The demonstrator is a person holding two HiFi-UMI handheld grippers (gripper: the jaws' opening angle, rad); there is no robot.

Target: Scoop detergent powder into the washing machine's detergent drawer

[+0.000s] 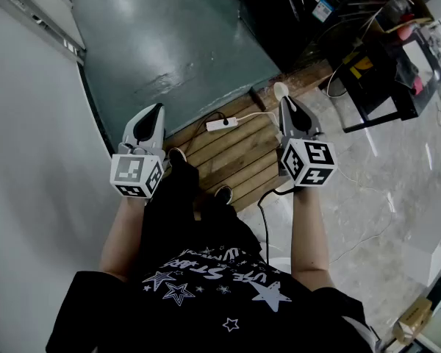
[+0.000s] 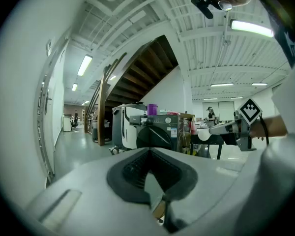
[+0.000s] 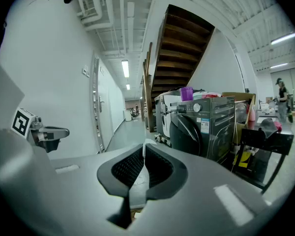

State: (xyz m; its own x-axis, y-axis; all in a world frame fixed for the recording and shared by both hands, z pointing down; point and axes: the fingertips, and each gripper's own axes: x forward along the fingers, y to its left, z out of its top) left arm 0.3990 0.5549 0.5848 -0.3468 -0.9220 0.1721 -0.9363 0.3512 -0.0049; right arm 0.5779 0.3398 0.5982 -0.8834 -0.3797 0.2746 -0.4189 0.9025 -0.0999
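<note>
Head view: left gripper and right gripper both closed on nothing; scooping probably not begun, washer at 1 o'clock, next needs walking up.

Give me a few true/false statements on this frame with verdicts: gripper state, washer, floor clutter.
1. The left gripper and the right gripper both have their jaws together on nothing. True.
2. The right gripper holds a scoop of powder. False: nothing is between its jaws.
3. A white power strip lies on the wooden slats ahead of the person's shoes. True.
4. The left gripper touches the washing machine. False: the machine stands off across the floor, and both grippers are in the air.
</note>
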